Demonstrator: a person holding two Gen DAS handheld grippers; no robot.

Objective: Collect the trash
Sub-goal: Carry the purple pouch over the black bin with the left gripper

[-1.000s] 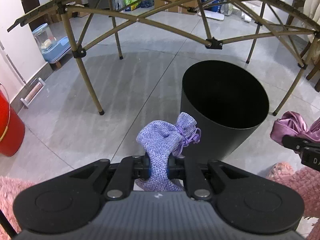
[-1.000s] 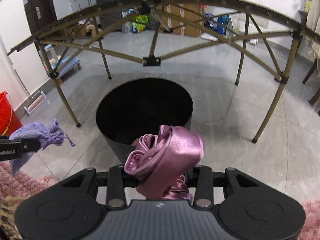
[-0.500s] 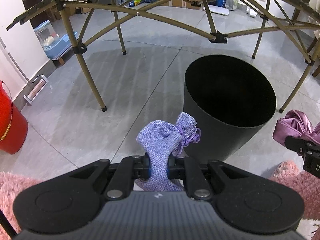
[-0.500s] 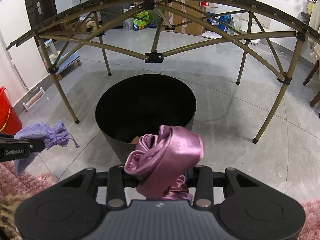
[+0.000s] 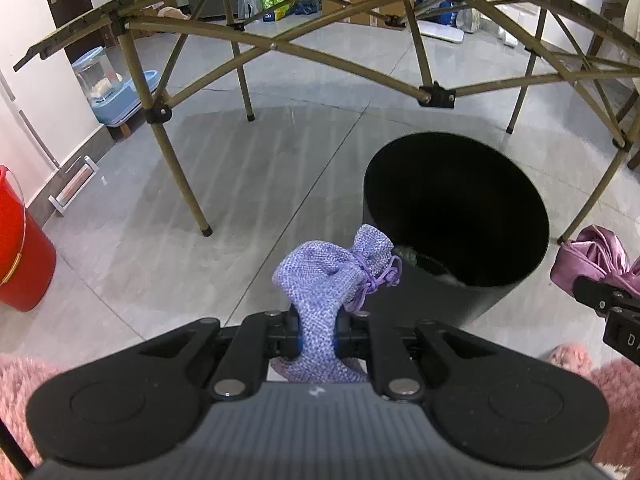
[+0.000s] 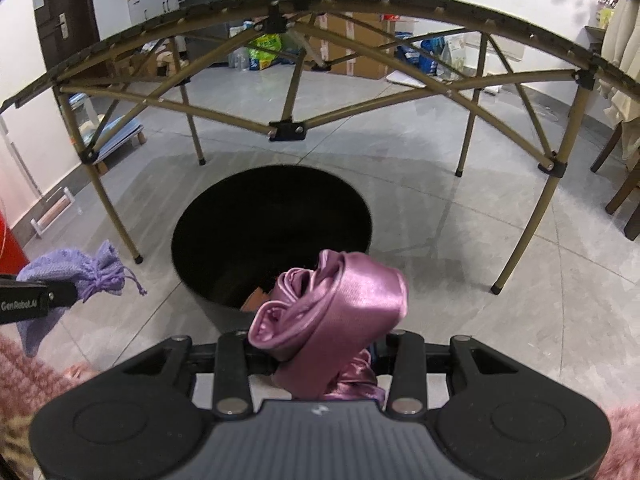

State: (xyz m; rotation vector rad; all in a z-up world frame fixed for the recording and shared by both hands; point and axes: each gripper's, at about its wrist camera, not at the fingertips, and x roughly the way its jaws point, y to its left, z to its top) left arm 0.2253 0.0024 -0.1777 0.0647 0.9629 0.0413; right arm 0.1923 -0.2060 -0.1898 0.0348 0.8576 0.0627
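The likeliest failure was a miss at the rim; the left gripper (image 5: pixel 318 336) pinched the lilac drawstring pouch (image 5: pixel 332 276) low on its body, and the pouch hung short of the black bin (image 5: pixel 456 220), its tied neck just level with the near rim, so letting go there would probably have dropped it on the grey tiled floor (image 5: pixel 160 208) beside the bin wall; its loose cords could also have snagged on a finger and dragged the pouch back. The right gripper (image 6: pixel 320 360) was clamped on the pink satin bundle (image 6: pixel 332 304), which sat nearer the bin's (image 6: pixel 272 232) mouth but not clearly over it; being slick and loosely rolled, it seemed apt to unfurl and drape across the rim rather than fall inside. The two grippers stood close on either side of the bin, so a shared approach risked a knock. The pouch was coarse-woven, soft and gathered at the neck; the bundle was glossy and folded on itself; something orange-brown showed inside the bin, too dim to name.
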